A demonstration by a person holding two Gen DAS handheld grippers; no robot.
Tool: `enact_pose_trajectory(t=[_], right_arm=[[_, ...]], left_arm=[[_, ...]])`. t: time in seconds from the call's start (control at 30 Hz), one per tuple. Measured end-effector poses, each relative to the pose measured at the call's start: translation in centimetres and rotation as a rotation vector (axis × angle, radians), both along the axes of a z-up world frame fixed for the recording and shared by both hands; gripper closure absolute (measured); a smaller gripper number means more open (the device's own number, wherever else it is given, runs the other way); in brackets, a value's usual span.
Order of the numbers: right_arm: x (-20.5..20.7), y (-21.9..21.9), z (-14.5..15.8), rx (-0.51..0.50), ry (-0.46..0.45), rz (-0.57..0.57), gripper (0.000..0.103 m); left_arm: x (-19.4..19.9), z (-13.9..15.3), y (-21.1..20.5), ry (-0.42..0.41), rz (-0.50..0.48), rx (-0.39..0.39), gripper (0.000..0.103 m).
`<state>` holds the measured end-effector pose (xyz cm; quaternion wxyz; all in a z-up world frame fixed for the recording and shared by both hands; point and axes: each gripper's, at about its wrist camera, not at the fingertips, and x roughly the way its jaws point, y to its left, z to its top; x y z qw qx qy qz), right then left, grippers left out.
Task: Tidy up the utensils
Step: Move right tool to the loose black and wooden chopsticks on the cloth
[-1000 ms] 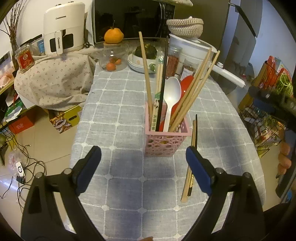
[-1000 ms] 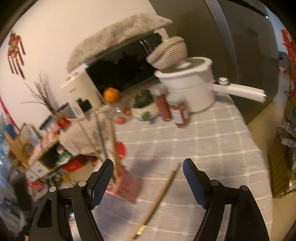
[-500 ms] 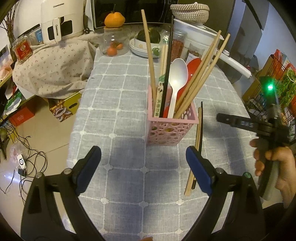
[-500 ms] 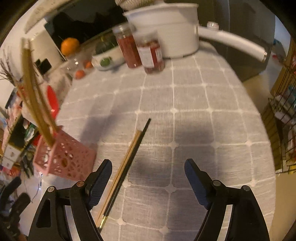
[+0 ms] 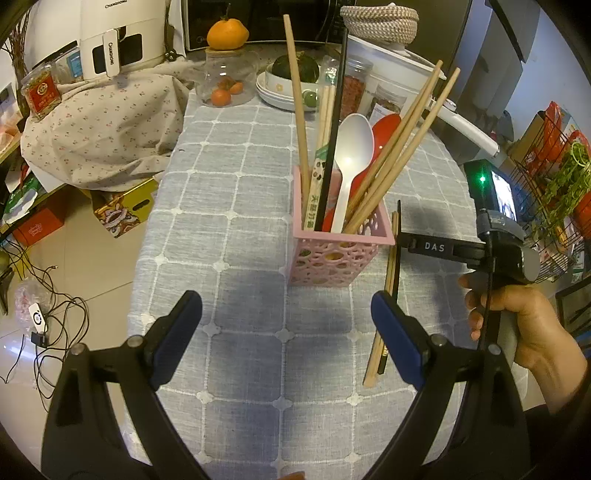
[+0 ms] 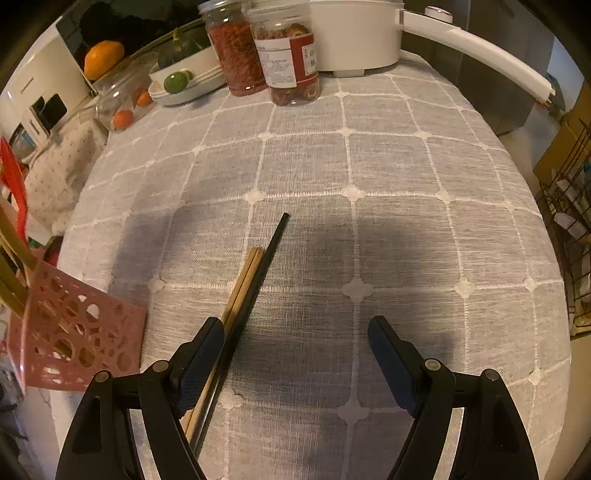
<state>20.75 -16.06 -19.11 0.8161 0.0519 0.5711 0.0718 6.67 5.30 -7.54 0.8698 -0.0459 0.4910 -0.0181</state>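
A pink perforated basket [image 5: 338, 254] stands on the grey checked tablecloth [image 5: 236, 206]. It holds wooden chopsticks [image 5: 400, 146], a black chopstick [image 5: 332, 147], a white spoon [image 5: 351, 162] and a red spoon [image 5: 384, 127]. Loose wooden chopsticks [image 6: 242, 280] and a black chopstick [image 6: 267, 254] lie on the cloth right of the basket [image 6: 70, 332]. My right gripper [image 6: 295, 343] hangs open low over them, its left finger beside them. My left gripper [image 5: 286, 332] is open and empty in front of the basket. A hand [image 5: 524, 325] holds the right gripper's handle.
At the table's far end stand two jars [image 6: 288, 51], a white pot with a long handle [image 6: 472, 48], a bowl stack [image 5: 280, 85] and a glass jar with an orange [image 5: 225, 33] on top. A wire rack [image 5: 554, 184] stands right of the table. Cables lie on the floor at left.
My right gripper has come down and tipped toward the table, ending close over the loose chopsticks. It entered the left wrist view from the right. The left gripper hardly shifted.
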Motion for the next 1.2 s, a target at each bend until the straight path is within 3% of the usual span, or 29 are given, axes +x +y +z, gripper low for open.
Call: enact_pose_trajectory(t=[0.77,1.2], right_arm=[[0.6,1.9,0.0,-0.097,0.001,0.023,0.022],[0.7,1.5,-0.1,-0.072,0.051,0.011,0.022]], left_arm=[[-0.1,-0.2,-0.2,0.009,-0.009,0.003,0.01],[-0.2,0.1,-0.3,0.01,-0.009,-0.007,0.01]])
